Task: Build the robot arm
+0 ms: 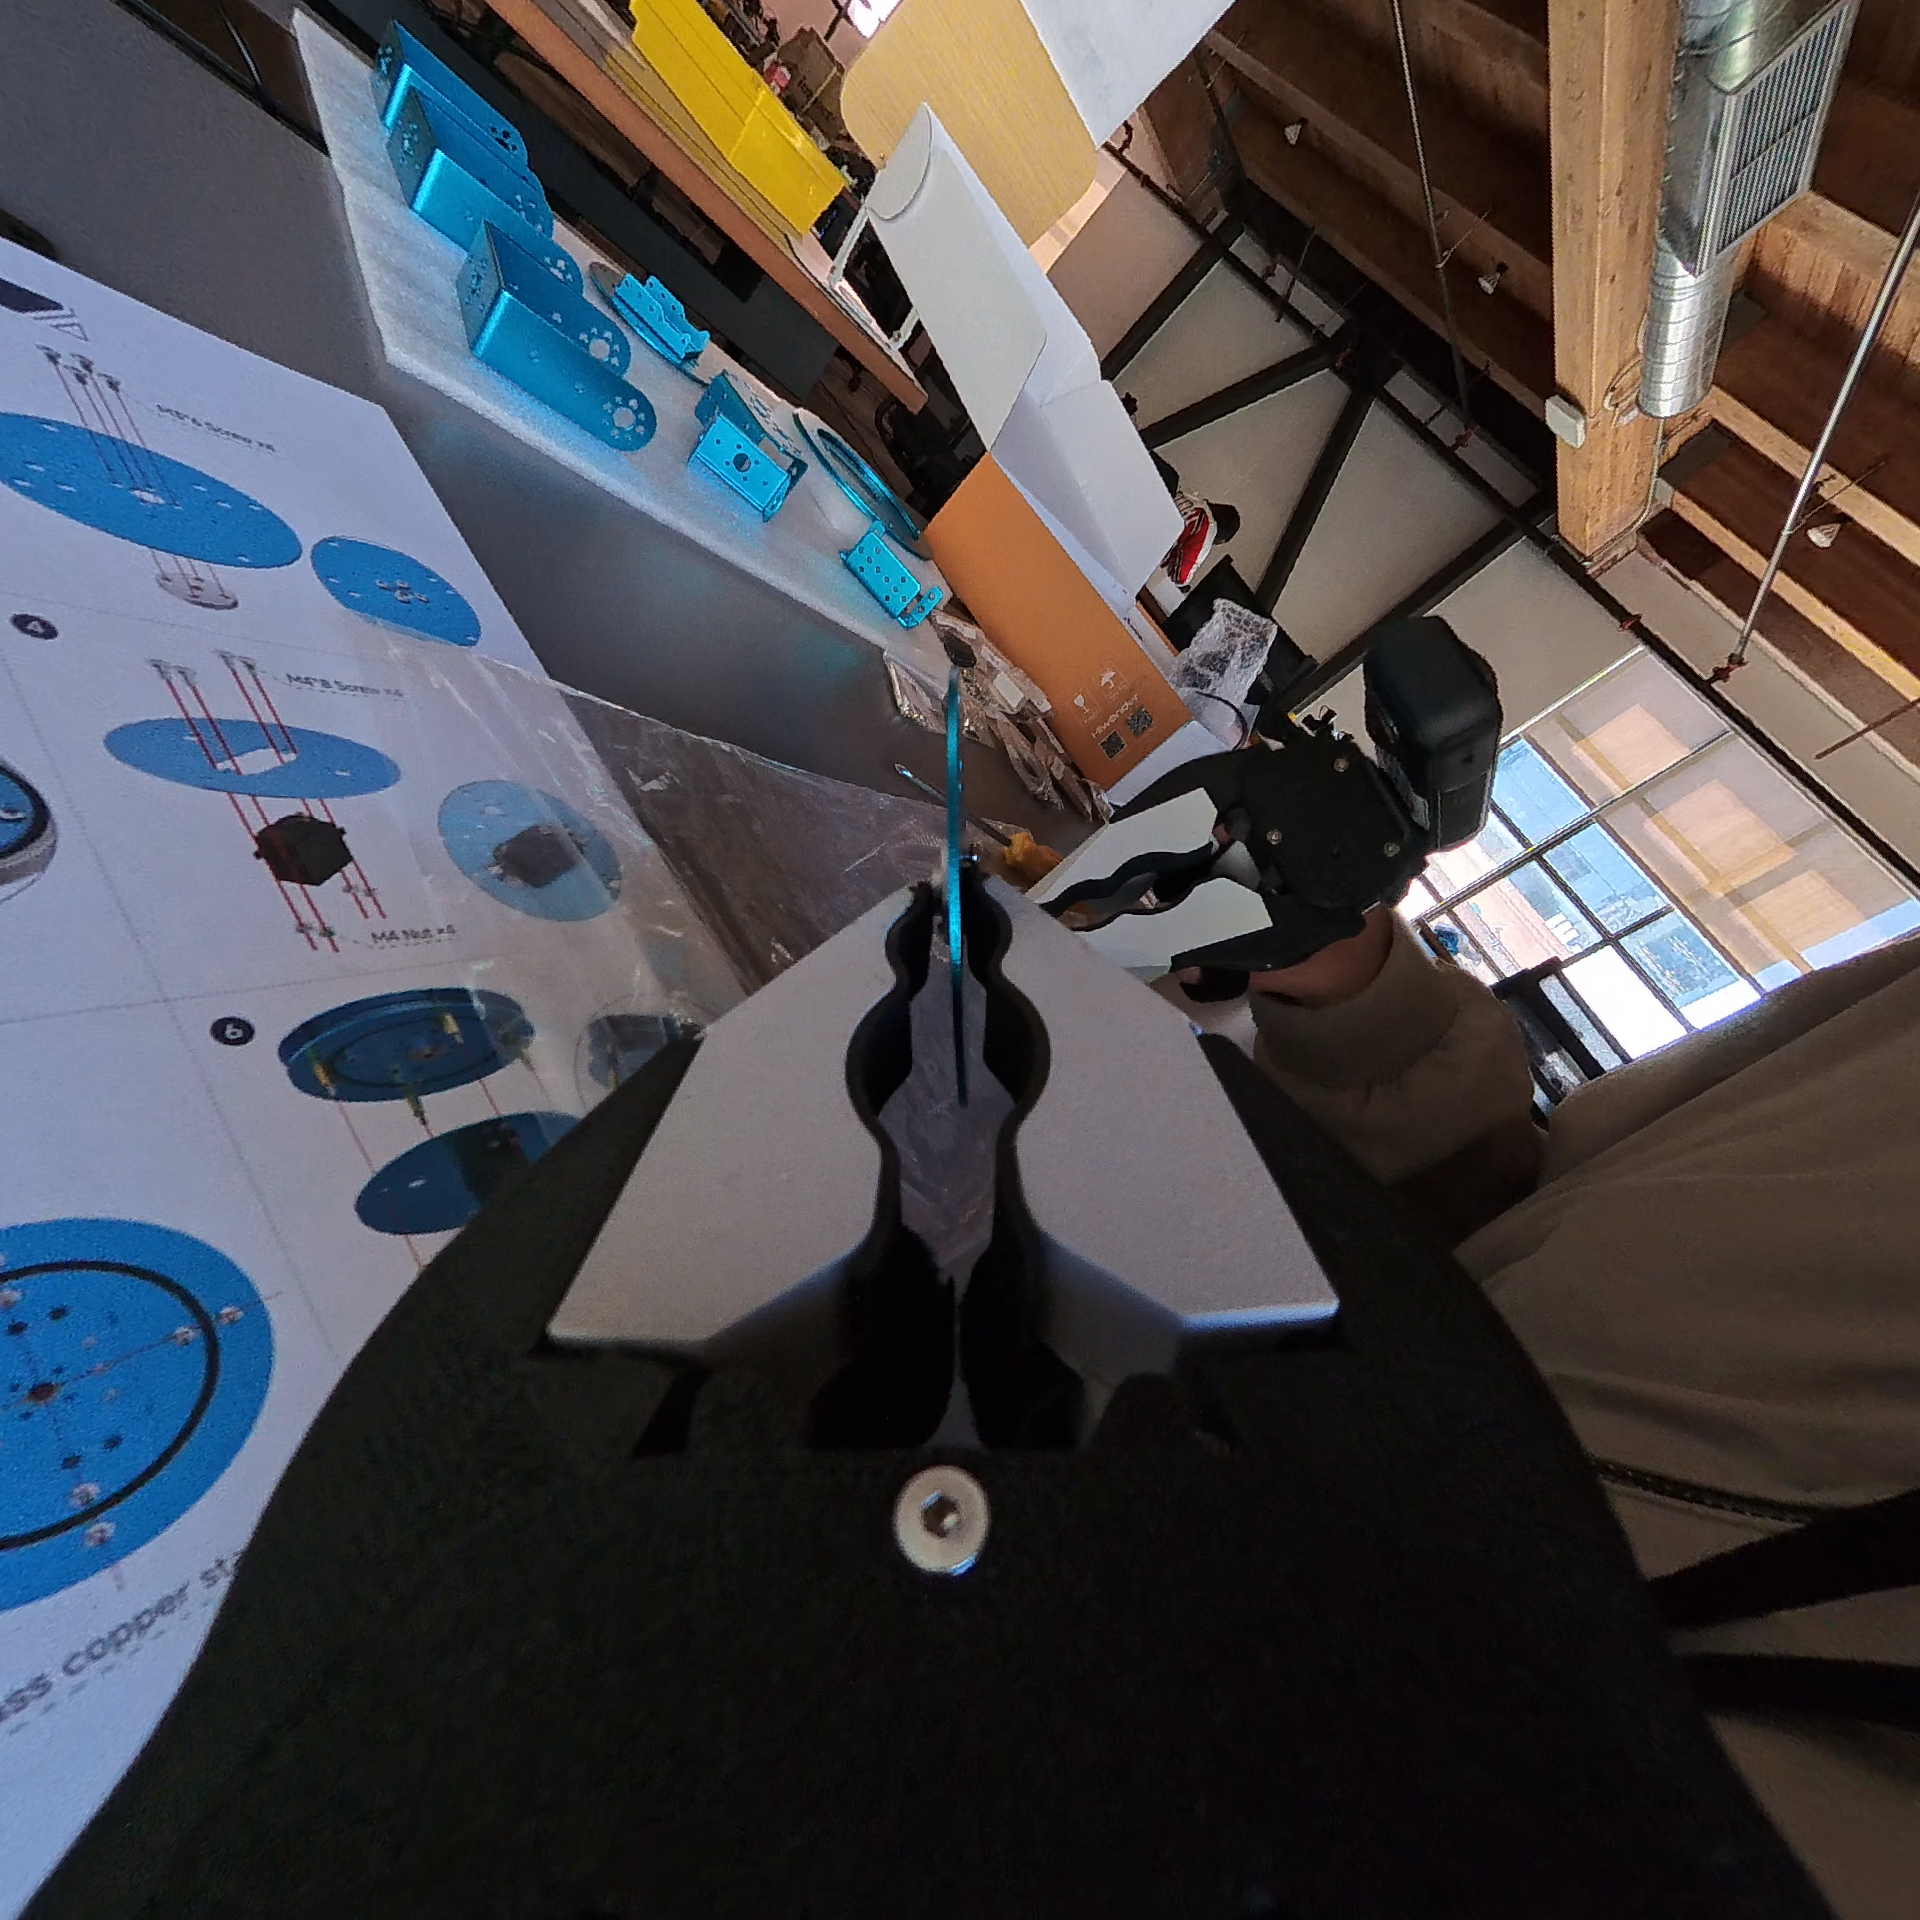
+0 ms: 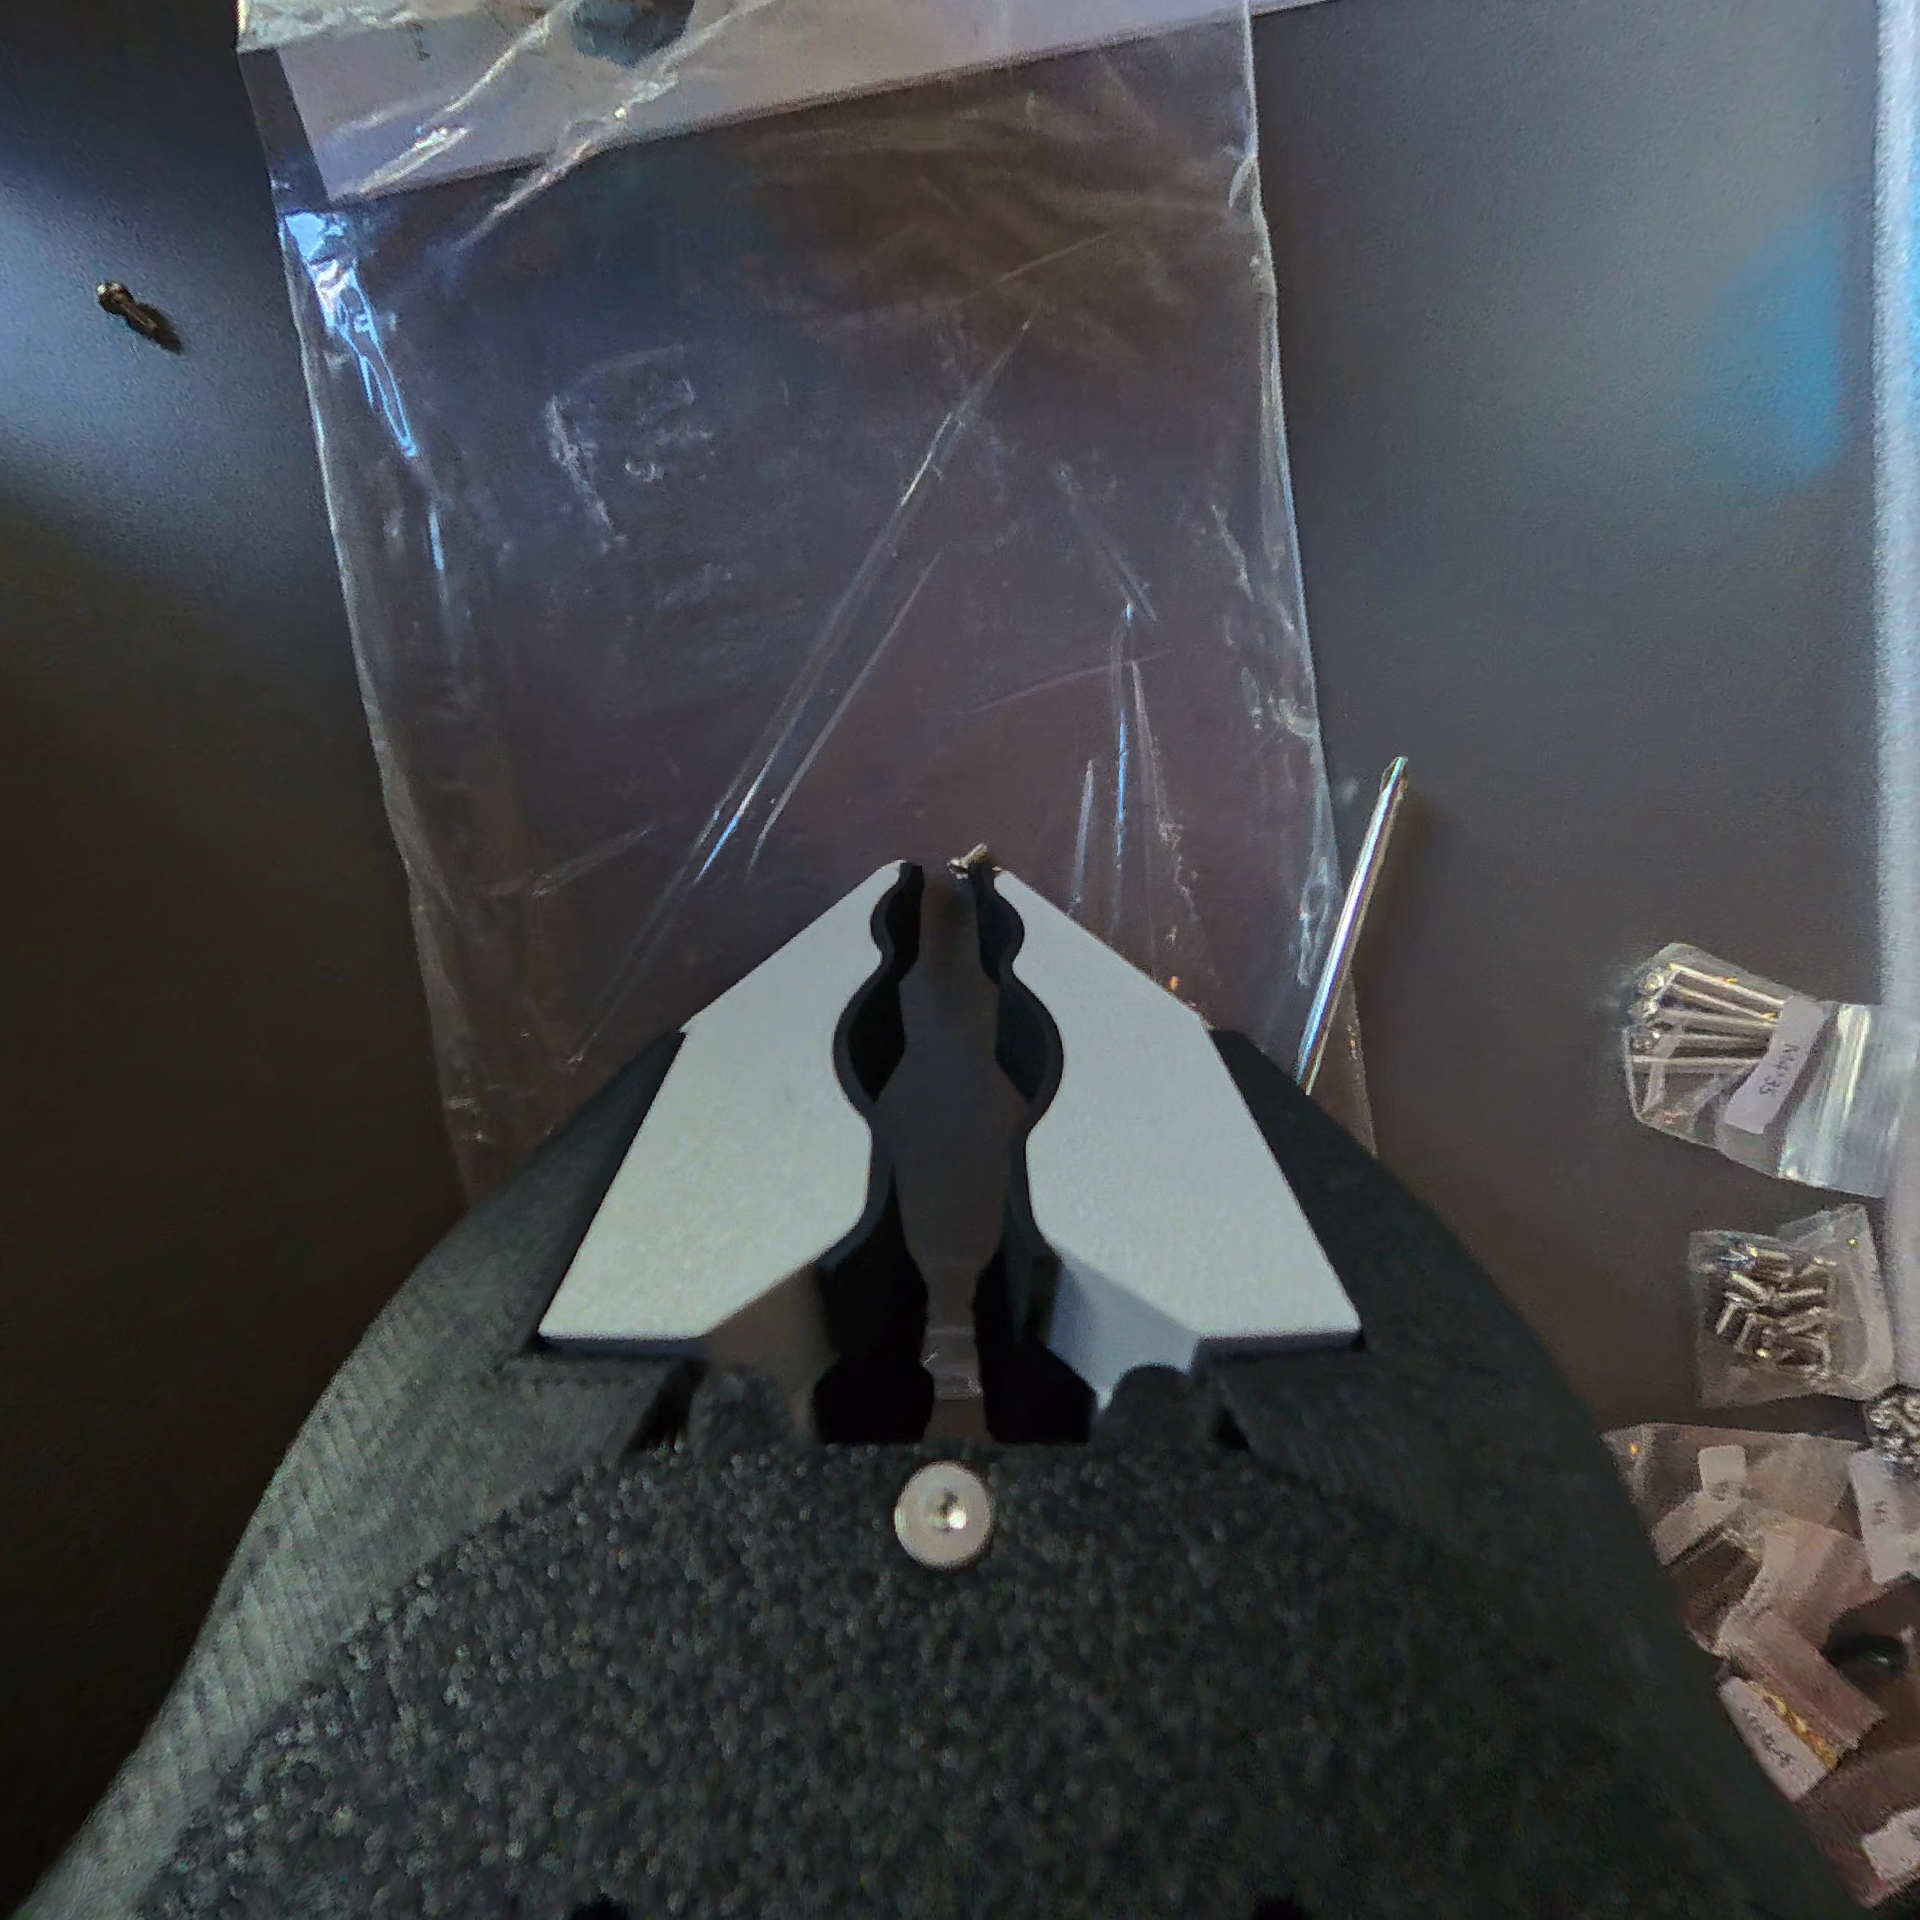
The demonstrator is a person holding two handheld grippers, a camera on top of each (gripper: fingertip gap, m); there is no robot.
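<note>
My left gripper [image 1: 951, 894] is shut on a thin blue metal disc [image 1: 954, 769], held edge-on and sticking out past the fingertips above the grey table. My right gripper [image 2: 948, 878] is closed to a narrow gap, pinching a small silver screw [image 2: 968, 860] at its tips. It hovers over a clear plastic bag [image 2: 790, 520] lying flat on the dark table. The right gripper also shows in the left wrist view [image 1: 1101, 899], held by a hand in a tan sleeve, to the right of the disc.
A printed instruction sheet [image 1: 208, 831] lies at left. Several blue metal brackets [image 1: 540, 312] sit on white foam behind it, near an orange-and-white box [image 1: 1039, 582]. A screwdriver shaft [image 2: 1351, 925], small bags of screws [image 2: 1745, 1060] and a loose screw [image 2: 135, 312] lie on the table. Some 15 cm of space lies between my two pairs of fingers.
</note>
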